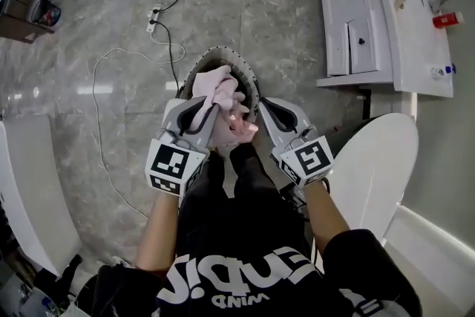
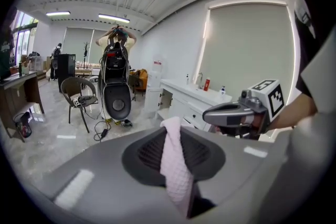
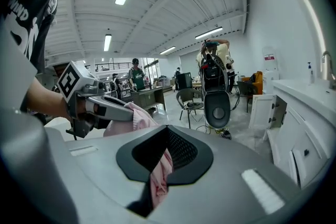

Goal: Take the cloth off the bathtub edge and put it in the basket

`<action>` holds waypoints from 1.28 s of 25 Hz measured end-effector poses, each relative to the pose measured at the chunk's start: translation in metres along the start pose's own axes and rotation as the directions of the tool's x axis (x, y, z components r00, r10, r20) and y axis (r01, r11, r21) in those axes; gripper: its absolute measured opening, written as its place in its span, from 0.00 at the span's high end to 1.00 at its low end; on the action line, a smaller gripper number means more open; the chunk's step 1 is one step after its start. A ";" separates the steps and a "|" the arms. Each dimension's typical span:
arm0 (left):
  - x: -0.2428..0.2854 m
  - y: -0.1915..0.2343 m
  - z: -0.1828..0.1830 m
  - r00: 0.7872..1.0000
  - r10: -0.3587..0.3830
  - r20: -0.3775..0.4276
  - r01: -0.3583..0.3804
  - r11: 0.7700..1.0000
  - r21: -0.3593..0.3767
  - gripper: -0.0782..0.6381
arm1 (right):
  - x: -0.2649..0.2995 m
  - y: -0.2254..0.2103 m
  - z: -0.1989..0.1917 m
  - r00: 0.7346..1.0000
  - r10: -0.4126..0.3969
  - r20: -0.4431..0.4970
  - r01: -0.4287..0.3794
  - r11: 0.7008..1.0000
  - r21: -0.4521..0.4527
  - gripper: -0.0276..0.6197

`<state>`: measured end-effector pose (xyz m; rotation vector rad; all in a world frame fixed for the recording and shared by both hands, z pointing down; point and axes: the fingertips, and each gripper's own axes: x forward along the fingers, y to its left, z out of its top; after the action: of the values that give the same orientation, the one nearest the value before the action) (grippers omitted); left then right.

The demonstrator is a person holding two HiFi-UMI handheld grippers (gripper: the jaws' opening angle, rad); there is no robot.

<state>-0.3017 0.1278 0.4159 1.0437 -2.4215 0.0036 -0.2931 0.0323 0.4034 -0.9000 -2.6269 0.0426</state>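
above the basket [image 1: 191,73], left gripper [image 1: 211,113] and right gripper [image 1: 262,108] each pinch the pink cloth [image 1: 221,91].

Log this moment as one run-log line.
left tool: shut on cloth | right tool: shut on cloth | cloth: bunched above basket | release: not yet

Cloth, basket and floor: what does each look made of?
The cloth: soft pale pink textile, matte; a waffle-like weave shows in the left gripper view. The basket: probably plastic or coated metal, its rim dotted with small holes. The floor: glossy grey marble-look tile, with veins, grout lines and light reflections.
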 end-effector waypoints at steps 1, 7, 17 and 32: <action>0.006 0.001 -0.009 1.000 -0.002 -0.003 0.002 1.000 -0.008 0.82 | 0.005 -0.002 -0.007 1.000 0.002 -0.007 -0.002 1.000 0.002 0.95; 0.045 0.006 -0.067 0.999 -0.009 -0.040 0.006 0.998 -0.066 0.82 | 0.033 -0.014 -0.066 0.997 0.030 -0.072 -0.031 0.999 -0.007 0.95; 0.094 0.020 -0.171 0.992 0.006 -0.122 -0.021 0.993 -0.115 0.82 | 0.062 -0.020 -0.158 0.988 0.054 -0.147 -0.049 0.998 0.036 0.95; 0.119 0.036 -0.225 0.985 0.058 -0.161 -0.077 0.990 -0.114 0.82 | 0.077 -0.017 -0.208 0.978 0.086 -0.188 -0.073 0.994 0.076 0.95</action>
<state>-0.2953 0.1160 0.6726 0.8731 -2.2831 -0.0347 -0.2876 0.0471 0.6253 -0.9368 -2.3971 0.0628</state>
